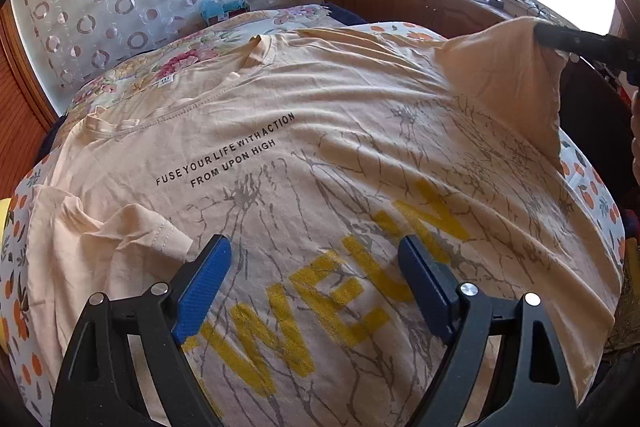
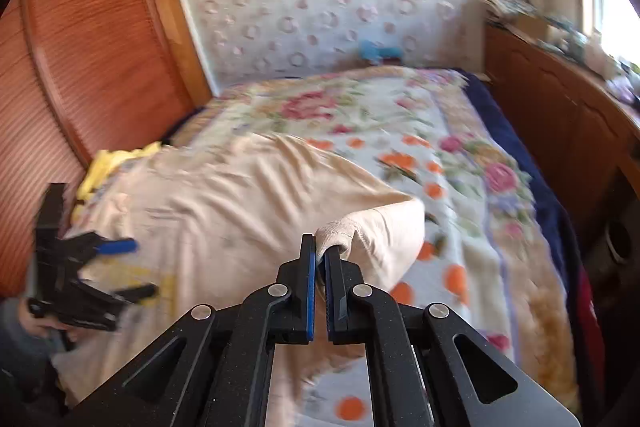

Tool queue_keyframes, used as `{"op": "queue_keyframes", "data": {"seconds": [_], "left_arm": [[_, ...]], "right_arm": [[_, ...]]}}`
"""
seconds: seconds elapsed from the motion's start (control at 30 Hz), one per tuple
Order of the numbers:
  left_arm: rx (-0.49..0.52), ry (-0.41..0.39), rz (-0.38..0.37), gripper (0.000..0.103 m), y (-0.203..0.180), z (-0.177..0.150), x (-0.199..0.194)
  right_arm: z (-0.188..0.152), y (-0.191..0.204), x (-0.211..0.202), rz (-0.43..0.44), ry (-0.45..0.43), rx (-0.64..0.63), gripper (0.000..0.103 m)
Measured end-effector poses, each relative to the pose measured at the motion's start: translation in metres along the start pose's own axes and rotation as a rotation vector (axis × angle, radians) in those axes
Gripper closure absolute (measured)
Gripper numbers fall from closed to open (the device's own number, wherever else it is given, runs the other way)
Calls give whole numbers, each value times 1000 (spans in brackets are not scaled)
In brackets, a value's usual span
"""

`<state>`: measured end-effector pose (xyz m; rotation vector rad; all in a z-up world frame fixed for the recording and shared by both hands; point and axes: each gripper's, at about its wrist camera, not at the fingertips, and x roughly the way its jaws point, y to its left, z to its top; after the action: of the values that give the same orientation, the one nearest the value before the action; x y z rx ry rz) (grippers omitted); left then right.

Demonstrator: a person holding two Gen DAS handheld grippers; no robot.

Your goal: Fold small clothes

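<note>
One thin pinch: my right gripper (image 2: pixel 320 259) clamps the T-shirt (image 1: pixel 320 155) sleeve hem, lifted at frame right. Left gripper (image 1: pixel 316 259) fingers apart, hovering; hem may slip, shirt may drag.

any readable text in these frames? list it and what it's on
"FUSE YOUR LIFE WITH ACTION" over "FROM UPON HIGH": small black print on the T-shirt.
"WELN": big yellow letters on the same T-shirt, as far as they show; the left claw cuts the word off.
Neck tag: too small to read.
Right wrist view: blurred, no readable text.
</note>
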<state>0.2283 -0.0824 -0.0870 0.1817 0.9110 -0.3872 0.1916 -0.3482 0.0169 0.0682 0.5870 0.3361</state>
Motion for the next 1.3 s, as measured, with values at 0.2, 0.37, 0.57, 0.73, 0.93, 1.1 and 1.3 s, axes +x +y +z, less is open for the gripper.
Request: {"op": "queue_keyframes", "data": {"seconds": [0.2, 0.37, 0.57, 0.73, 0.93, 1.1, 1.3], "left_arm": [[-65, -59, -19, 17, 16, -5, -27], [-92, -74, -23, 17, 23, -11, -38], [-94, -74, -21, 17, 23, -14, -37], [-93, -78, -8, 17, 24, -19, -42], [-115, -79, 10, 17, 34, -27, -47], [-132, -84, 14, 17, 42, -32, -49], [-155, -91, 26, 17, 51, -38, -52]], "right_arm": [[0, 64, 17, 173, 96, -122, 85], [-4, 47, 9, 132, 67, -78, 54], [-10, 20, 27, 54, 129, 27, 54], [-14, 33, 60, 76, 212, 11, 57], [-8, 48, 82, 26, 272, -52, 82], [0, 64, 87, 56, 258, -112, 99], [23, 98, 87, 185, 205, -172, 100]]}}
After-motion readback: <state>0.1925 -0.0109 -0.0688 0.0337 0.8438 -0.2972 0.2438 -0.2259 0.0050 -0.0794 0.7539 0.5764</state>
